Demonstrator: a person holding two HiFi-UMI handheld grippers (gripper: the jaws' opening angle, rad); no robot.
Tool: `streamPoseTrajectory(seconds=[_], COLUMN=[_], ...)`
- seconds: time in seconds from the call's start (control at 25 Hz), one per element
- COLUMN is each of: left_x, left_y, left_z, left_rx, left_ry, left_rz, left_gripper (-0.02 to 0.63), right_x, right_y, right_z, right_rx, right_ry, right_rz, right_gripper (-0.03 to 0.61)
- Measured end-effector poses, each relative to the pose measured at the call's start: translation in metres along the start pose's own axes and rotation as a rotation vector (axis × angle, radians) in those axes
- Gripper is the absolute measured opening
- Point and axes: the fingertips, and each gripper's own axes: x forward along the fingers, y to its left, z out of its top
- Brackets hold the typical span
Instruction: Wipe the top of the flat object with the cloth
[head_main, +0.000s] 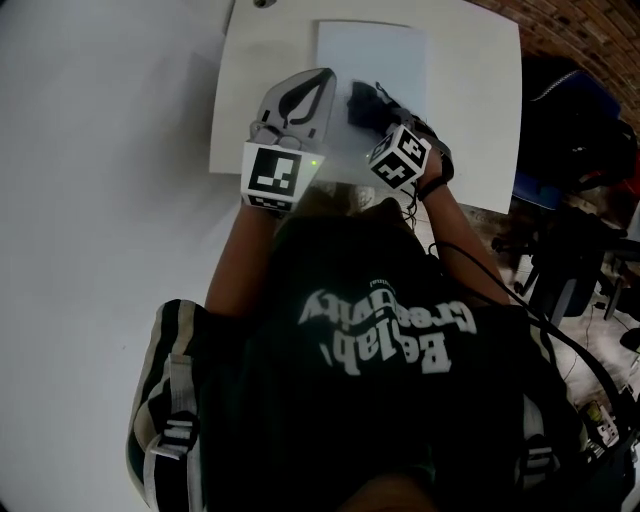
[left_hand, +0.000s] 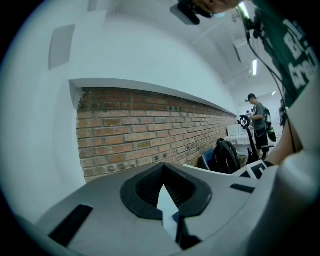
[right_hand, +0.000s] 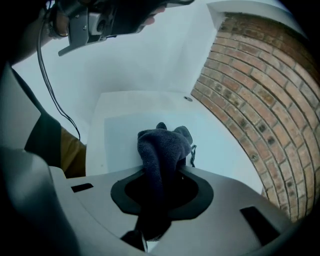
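The pale, thin rectangular flat sheet (head_main: 385, 45) lies square on the white tabletop (head_main: 470, 120) at the upper middle of the head view. Both tools are gathered at its near edge.

The right hand-held gripper (head_main: 374, 108) is clamped on the dark grey terry cloth (head_main: 360, 100). In the right gripper view the cloth (right_hand: 162, 145) is pinched low in the jaws and bunches out past them. This leaves a soft wad leading over the sheet (right_hand: 120, 135), which suits wiping, though contact with the surface is not plain.

The left hand-held gripper (head_main: 308, 85) lies at the sheet's lower left corner, probably to keep it from sliding under the wipe. In the left gripper view its jaws are drawn almost together, with only a slim pale sliver in the seam. That may be the sheet's edge nipped there, or merely the surface beyond.
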Motion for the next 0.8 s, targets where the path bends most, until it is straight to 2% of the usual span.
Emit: streamPoseTrajectory(seconds=[0.2, 0.36, 0.56, 0.8], left_x=[0.004, 0.006, 0.009, 0.019], left_y=[-0.019, -0.029, -0.031, -0.03], left_z=[0.006, 0.007, 0.003, 0.006], left_rx=[0.009, 0.011, 0.012, 0.01], left_ry=[-0.014, -0.012, -0.015, -0.024], left_rz=[-0.026, -0.044, -0.059, -0.092], left_gripper=[0.0, 0.0, -0.001, -0.001], right_x=[-0.019, -0.029, -0.03, -0.037], right_y=[-0.038, -0.057, -0.058, -0.046], right_z=[-0.05, -0.075, -0.078, -0.085], right_rx=[0.101, 0.182, 0.161, 0.159], right_ry=[0.042, 0.054, 0.065, 0.091], right_rz=[-0.071, -0.107, -0.128, -0.105], right_gripper=[0.062, 0.062, 0.061, 0.063])
